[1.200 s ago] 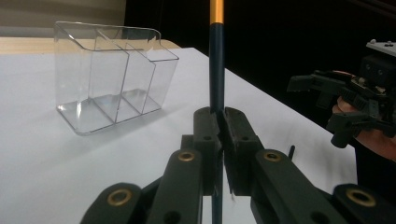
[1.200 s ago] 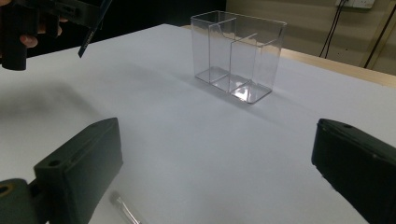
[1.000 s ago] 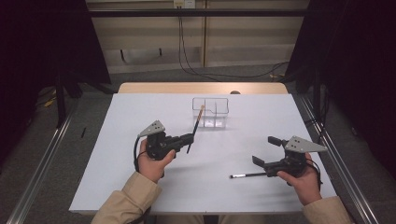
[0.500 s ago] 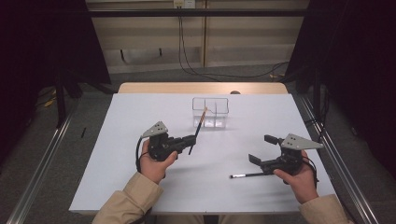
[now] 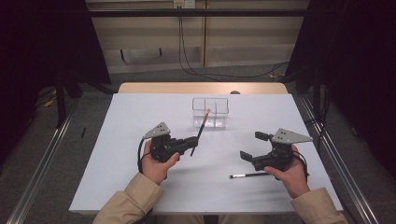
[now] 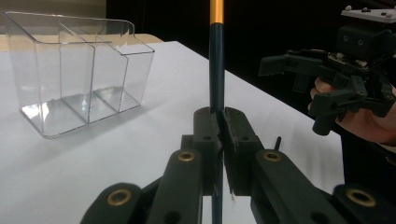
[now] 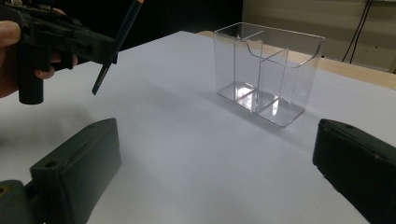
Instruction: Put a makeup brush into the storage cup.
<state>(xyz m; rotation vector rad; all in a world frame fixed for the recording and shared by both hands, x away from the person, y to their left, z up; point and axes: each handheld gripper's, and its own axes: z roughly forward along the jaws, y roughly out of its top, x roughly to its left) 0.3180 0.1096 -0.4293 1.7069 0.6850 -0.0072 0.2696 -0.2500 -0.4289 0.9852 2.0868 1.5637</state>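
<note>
The jaws of the left gripper point(image 5: 192, 142) pinch a pencil point(image 5: 201, 131) just in front of the clear box point(image 5: 211, 112), the right gripper point(image 5: 251, 148) gapes empty beside it, and a tilted pencil could bump the box's rim and slip.

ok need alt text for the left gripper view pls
The left gripper is shut on a dark pencil that stands upright. A clear divided holder, empty, sits on the white table to the left; the right gripper, open, is at far right.
</note>
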